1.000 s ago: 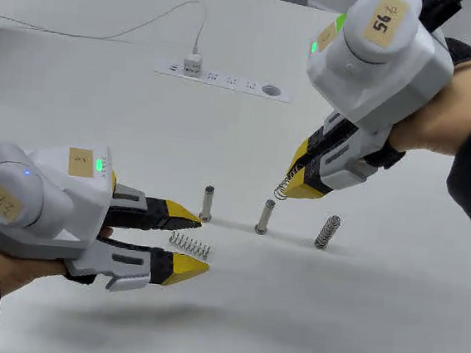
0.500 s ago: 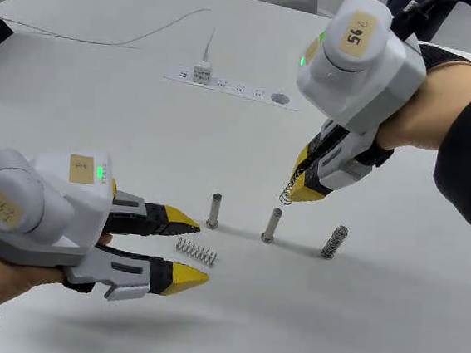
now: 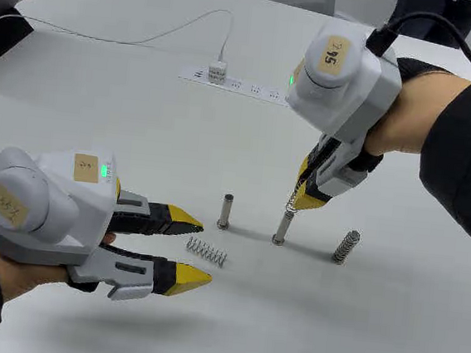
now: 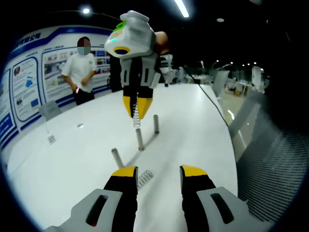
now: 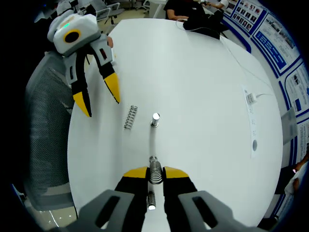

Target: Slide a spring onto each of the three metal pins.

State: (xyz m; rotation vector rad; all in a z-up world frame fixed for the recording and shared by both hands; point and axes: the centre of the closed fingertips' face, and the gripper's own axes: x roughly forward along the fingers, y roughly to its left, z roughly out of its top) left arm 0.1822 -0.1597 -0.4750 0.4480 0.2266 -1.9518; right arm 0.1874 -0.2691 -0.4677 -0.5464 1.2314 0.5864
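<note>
Three short metal pins stand in a row on the white table. The left pin [image 3: 225, 211] is bare. On the right pin sits a spring [image 3: 345, 246]. My right gripper [image 3: 303, 202] is shut on a second spring [image 3: 292, 200] and holds it just over the top of the middle pin [image 3: 281, 229]; in the right gripper view that held spring [image 5: 155, 171] sits between the yellow tips. A third, loose spring [image 3: 207, 252] lies flat in front of the left pin. My left gripper [image 3: 192, 250] hovers open beside the loose spring [image 4: 144, 178].
A white power strip [image 3: 244, 86] with a plugged-in cable lies at the far side of the table. A dark object [image 3: 0, 24] sits at the far left edge. A person [image 4: 81, 67] stands beyond the table in the left gripper view.
My right gripper has come down with its spring, from above and right of the middle pin to right over its top. The left gripper and loose spring have stayed put; the camera shifted.
</note>
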